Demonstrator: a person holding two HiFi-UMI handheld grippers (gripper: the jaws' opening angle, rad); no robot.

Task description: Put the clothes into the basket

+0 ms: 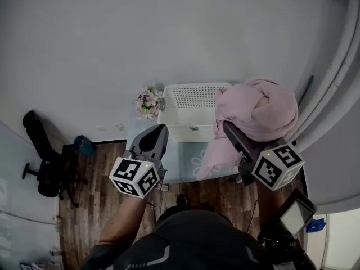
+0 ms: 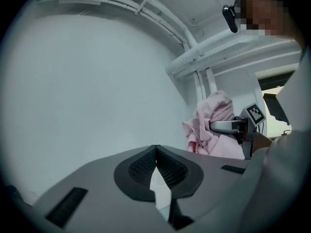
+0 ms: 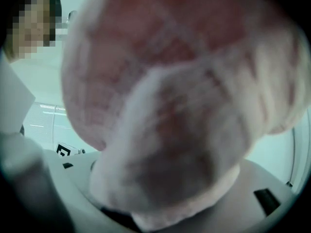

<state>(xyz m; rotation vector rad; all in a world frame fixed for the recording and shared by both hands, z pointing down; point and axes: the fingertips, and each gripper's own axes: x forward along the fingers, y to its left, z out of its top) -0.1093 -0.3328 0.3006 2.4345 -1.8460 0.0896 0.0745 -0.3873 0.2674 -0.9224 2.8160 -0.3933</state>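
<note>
Nearest the person, the left gripper [image 1: 161, 130] hangs just left of the basket's front wall, with its jaws together. The right gripper [image 1: 228, 127] is just right of the basket, its jaws clamped on a bulky bundle of pink clothes [image 1: 263, 110]. The bundle overlaps the basket's right rim, and a loose fold hangs down right of the basket's front. The white basket [image 1: 187, 131] stands on the pale counter [image 1: 191, 166]. Flowers [image 1: 148, 102] stand beside the basket's left wall.

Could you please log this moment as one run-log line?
right hand-held gripper: shut on pink garment | left hand-held gripper: shut, empty | white basket: garment not yet inside
</note>
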